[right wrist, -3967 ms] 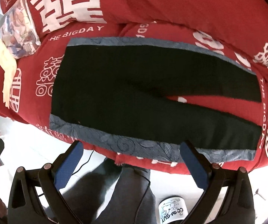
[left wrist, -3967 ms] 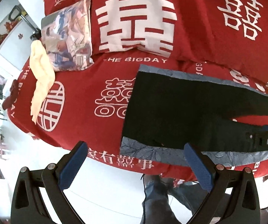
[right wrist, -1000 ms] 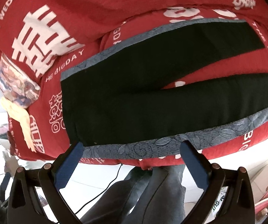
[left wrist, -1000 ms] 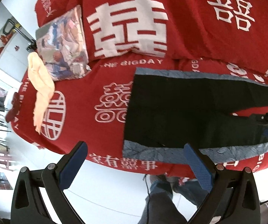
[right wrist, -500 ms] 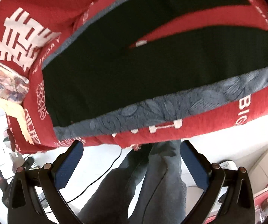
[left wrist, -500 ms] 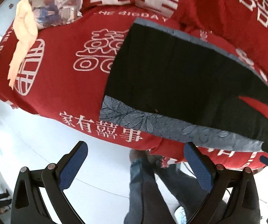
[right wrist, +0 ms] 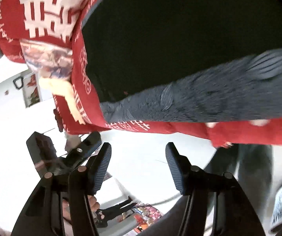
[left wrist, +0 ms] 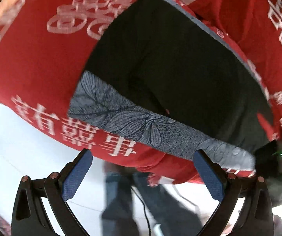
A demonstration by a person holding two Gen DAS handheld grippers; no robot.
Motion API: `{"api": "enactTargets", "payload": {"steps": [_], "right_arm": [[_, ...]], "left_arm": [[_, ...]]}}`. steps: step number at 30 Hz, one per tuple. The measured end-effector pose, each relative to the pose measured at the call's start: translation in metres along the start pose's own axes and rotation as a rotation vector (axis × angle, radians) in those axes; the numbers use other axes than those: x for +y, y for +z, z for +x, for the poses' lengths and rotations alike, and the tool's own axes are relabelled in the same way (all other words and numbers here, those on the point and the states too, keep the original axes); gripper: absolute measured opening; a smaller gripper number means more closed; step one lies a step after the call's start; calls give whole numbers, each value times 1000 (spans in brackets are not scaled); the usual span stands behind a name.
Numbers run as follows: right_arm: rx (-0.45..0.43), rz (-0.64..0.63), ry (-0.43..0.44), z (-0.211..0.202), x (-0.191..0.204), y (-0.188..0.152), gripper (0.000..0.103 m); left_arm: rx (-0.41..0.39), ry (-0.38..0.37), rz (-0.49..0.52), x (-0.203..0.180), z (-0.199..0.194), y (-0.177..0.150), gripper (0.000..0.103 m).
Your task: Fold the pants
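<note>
On the red bed cover (left wrist: 33, 59) your pants (left wrist: 170, 63) lie spread flat, black with a grey leaf-print stripe (left wrist: 141, 125) along the edge nearest you, which hangs just over the bed's front edge. No fold is visible yet: the waist end and the legs are both laid out, a sliver of red shows between the legs at the far right of the left wrist view. So judge the task as barely started; every fold is left.

Your left hand-held gripper (left wrist: 141, 175) has its fingers spread wide, nothing between them, hovering just below the grey stripe near the waist end of the pants. Your right hand-held gripper (right wrist: 138, 167) is also spread, somewhat narrower, holding nothing, just below the same stripe (right wrist: 200, 100) of the pants (right wrist: 180, 29). Neither touches the cloth. Both views are motion-blurred, so exact contact points are hard to call.

Beside the pants, past the waist end, a printed cushion (right wrist: 46, 57) and a pale yellow cloth (right wrist: 62, 88) sit on the bed cover, well apart from the pants, not in the way. Below the pants edge you have white floor (left wrist: 13, 147), your own legs (left wrist: 121, 206) and a cable (left wrist: 146, 216); the left gripper's body (right wrist: 62, 157) shows low in the right wrist view. Likely snag: the overhanging stripe slipping off the bed when pinched.
</note>
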State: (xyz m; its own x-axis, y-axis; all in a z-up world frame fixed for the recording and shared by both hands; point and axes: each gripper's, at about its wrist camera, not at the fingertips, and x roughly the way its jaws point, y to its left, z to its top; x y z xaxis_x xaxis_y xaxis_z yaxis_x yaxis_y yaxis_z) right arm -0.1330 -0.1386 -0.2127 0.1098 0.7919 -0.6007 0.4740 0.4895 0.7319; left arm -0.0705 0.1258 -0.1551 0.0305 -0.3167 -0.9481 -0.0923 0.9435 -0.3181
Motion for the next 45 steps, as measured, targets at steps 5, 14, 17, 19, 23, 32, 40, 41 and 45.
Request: {"api": "enactTargets", "payload": {"steps": [5,14,17,19,23,32,40,41,45], "right_arm": [[-73,43,43,38,-36,-1,62],[-255,-86,212,1,14,20,62],[-231,-137,227,-8,26,22,62],[-216,-141,190,-11,21,19,62],[-263,-12,96,-35,-37,1,62],[-464,271,204,-82,-120,-27,62],[-494,268,200,-105,-105,-19,7],[-484,216,164,-111,-93,-13,7],[-436,20,80,-151,-37,23,7]], "left_arm": [[7,-111,-77,28,26,6,103],[19,-296,-143,-1,45,34,103],[3,-287,-216,-3,53,46,95],[5,-272,-239,-1,53,50,93],[1,-216,-123,-9,48,49,70],[36,-176,-53,-4,49,55,40],[-3,-182,-81,-5,22,58,21],[-20,-186,-88,-9,12,61,21],[-81,-197,-77,-36,-12,81,21]]}}
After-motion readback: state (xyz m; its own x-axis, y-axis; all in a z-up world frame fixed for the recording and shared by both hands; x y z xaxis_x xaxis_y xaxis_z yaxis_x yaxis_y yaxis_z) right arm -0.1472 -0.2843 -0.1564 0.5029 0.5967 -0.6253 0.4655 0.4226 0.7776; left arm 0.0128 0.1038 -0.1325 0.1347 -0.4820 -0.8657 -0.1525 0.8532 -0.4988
